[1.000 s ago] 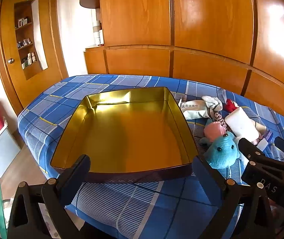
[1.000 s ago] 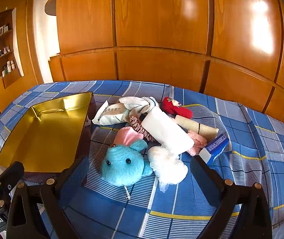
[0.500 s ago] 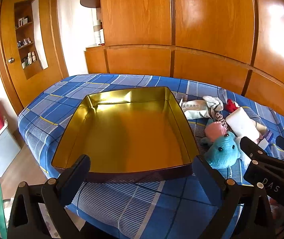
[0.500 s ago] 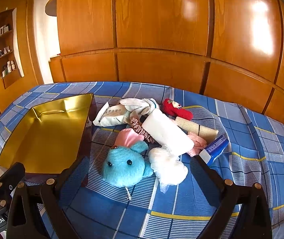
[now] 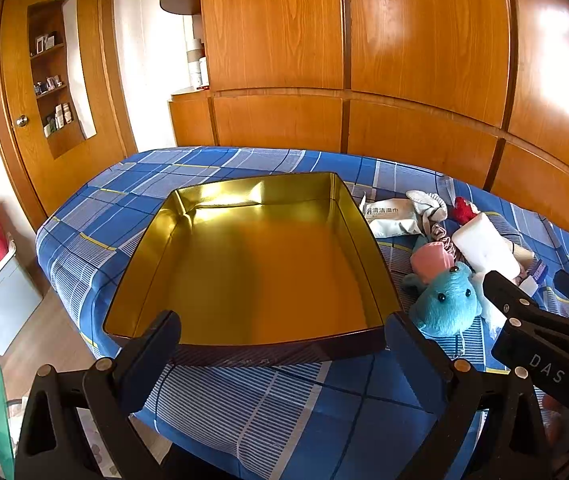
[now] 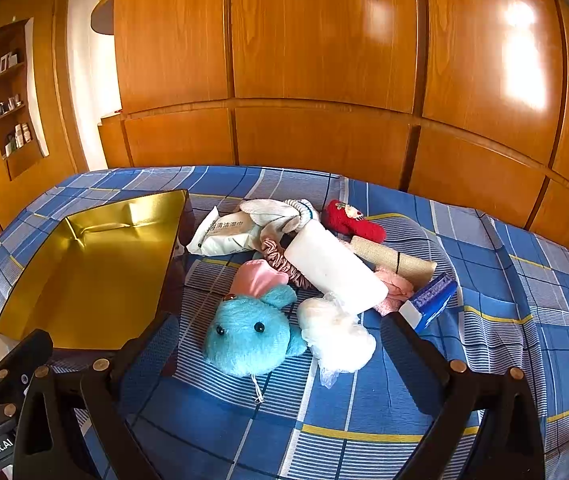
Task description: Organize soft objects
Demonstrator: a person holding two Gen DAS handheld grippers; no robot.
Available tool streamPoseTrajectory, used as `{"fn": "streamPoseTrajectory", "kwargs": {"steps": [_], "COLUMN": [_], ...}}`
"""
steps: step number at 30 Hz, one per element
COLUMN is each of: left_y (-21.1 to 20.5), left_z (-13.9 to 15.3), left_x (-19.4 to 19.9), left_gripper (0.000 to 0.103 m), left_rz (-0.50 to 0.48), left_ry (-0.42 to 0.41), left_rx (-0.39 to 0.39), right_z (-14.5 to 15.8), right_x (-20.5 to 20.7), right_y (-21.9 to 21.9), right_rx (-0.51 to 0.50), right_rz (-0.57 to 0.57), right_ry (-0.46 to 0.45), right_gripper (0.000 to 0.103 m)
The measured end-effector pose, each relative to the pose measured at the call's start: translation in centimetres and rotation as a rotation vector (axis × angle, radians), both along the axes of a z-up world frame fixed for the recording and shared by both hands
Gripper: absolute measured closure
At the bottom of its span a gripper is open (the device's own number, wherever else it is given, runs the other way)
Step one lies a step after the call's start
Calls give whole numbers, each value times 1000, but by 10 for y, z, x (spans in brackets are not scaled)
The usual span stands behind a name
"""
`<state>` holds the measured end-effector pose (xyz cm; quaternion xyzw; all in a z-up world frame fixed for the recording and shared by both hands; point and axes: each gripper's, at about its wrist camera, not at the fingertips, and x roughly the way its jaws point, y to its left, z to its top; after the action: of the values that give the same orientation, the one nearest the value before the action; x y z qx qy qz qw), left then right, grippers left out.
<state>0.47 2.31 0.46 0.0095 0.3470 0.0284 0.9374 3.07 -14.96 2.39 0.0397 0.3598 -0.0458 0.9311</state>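
An empty gold tin tray (image 5: 368, 240) (image 6: 172, 236) lies on the blue plaid bed. Right of it sits a pile of soft things: a blue plush toy (image 6: 250, 334) (image 5: 444, 304), a pink cloth (image 6: 258, 276), a white foam block (image 6: 334, 266), a white fluffy bundle (image 6: 336, 338), a wet-wipes pack (image 6: 226, 234), a red knit piece (image 6: 352, 222), a scrunchie (image 6: 280, 260). My left gripper (image 5: 284, 354) hangs open before the tray's near edge. My right gripper (image 6: 280, 354) is open, just short of the plush toy, holding nothing.
A blue-and-white box (image 6: 430, 300) and a beige roll (image 6: 394, 260) lie at the pile's right side. Wooden wardrobe panels (image 6: 324, 60) back the bed. A door with shelves (image 5: 44, 92) stands left; the bed's left edge drops to the floor (image 5: 44, 340).
Both views have crept slightly forward toward the bed. Nothing has been picked up or shifted, and both grippers keep the same opening.
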Motion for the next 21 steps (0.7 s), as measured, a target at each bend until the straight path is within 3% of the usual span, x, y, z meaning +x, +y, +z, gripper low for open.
{"fn": "streamPoseTrajectory", "kwargs": {"steps": [21], "left_y": [-4], "left_z": [-2], "left_x": [0], "left_gripper": [1], "left_rz": [-10], "left_ry": [9], "left_rx": [2], "right_z": [8], "right_x": [-1], "right_y": [-11], "right_rx": [-10], "right_rz": [-19], "right_ry": [-18], "right_gripper": [0]}}
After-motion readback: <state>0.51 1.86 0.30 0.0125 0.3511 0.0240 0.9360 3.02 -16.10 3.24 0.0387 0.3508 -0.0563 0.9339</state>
